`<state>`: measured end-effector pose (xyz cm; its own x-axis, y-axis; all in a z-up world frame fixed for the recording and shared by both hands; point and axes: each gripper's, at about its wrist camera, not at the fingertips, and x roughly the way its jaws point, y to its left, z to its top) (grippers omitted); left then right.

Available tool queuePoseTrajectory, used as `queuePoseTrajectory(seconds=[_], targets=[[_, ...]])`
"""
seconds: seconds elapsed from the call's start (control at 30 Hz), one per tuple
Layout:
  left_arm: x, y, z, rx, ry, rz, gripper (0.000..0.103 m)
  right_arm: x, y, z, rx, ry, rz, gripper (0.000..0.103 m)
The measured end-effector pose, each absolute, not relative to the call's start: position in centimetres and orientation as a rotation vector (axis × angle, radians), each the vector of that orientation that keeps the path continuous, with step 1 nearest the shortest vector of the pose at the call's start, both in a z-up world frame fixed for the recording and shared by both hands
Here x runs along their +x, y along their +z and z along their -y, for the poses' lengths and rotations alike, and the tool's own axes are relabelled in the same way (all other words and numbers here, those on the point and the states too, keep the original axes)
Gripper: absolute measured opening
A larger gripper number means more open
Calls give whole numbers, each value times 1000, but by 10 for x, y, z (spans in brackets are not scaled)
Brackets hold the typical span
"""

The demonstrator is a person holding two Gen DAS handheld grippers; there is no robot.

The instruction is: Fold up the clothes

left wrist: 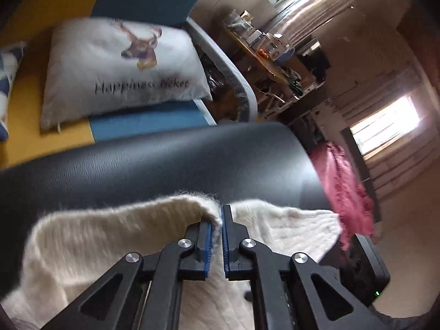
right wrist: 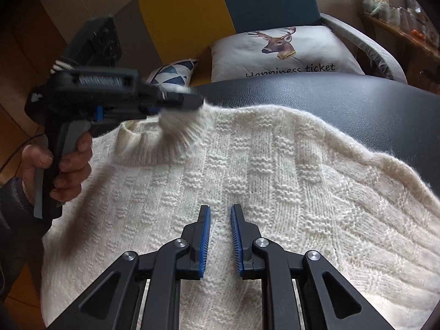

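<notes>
A white knitted sweater (right wrist: 275, 178) lies spread on a black leather surface (right wrist: 357, 101). In the right wrist view my right gripper (right wrist: 220, 209) hovers over the sweater's middle, open by a small gap with nothing between its fingers. My left gripper (right wrist: 196, 101), held by a hand (right wrist: 68, 165), is at the sweater's far left edge next to the collar, shut on a lifted fuzzy fold. The left wrist view shows that gripper (left wrist: 221, 216) shut on the sweater (left wrist: 82, 242) edge, raised above the black surface (left wrist: 165, 159). The right gripper's body (left wrist: 365, 264) shows at lower right.
Behind the black surface is a yellow and blue sofa (right wrist: 187, 13) with a white deer pillow (right wrist: 286, 52) and a blue patterned pillow (right wrist: 173, 71). A pink cloth (left wrist: 343, 187) hangs past the surface's far edge. A cluttered shelf (left wrist: 264, 44) stands further back.
</notes>
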<state>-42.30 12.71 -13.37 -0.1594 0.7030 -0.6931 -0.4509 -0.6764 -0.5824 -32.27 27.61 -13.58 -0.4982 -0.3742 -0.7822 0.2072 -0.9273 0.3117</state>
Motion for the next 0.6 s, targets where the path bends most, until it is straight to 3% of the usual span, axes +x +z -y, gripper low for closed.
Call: queuePoseTrajectory(seconds=[0.1,0.27,0.3,0.33,0.6], targets=[[-433,-153,-136,-1420,1976,202,3,-316,-138,-276,1299,-2478,250,13],[-433,-152,-127,-1427,2000,267,5,-314,-136,-271,1295,-2497,233,12],[-428,-147,-121,-1411,2020,268,11,-317,-132,-269,1293,-2481,252,12],[-422,-141,-114,-1389,2049,268,16,-320,-128,-267,1290,-2464,271,12],[-330,-118,-7,-1237,2312,287,18,-345,-98,-252,1267,-2330,418,17]])
